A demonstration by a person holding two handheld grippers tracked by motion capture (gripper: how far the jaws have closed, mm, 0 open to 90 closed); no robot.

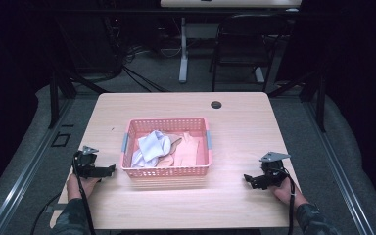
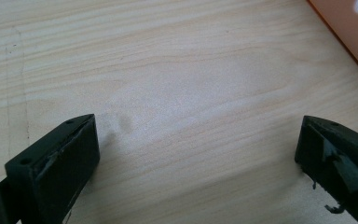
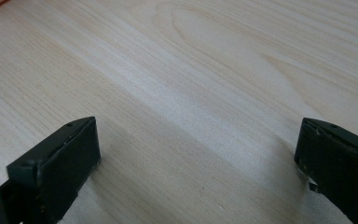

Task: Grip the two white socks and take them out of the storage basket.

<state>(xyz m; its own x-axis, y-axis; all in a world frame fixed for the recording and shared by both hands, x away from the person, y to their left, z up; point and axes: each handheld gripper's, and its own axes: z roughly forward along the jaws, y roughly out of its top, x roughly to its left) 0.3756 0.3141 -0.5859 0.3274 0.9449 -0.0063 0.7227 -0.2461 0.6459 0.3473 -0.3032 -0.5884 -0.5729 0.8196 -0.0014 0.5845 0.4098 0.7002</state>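
A pink plastic basket (image 1: 166, 171) stands in the middle of the light wooden table (image 1: 235, 127). Inside it lie a crumpled white cloth (image 1: 152, 146) and a pale pink cloth (image 1: 188, 149). My left gripper (image 1: 108, 170) rests on the table just left of the basket, pointing toward it, jaws wide apart over bare wood (image 2: 196, 140). A corner of the basket (image 2: 349, 32) appears at the top right of the left gripper view. My right gripper (image 1: 247, 178) lies to the right of the basket, apart from it, jaws wide open with nothing between them (image 3: 196, 140).
A round cable hole (image 1: 216, 105) sits near the table's far edge. Beyond the table stand a dark chair (image 1: 245, 44) and a white desk leg (image 1: 183, 49). Bare wood lies in front of and behind the basket.
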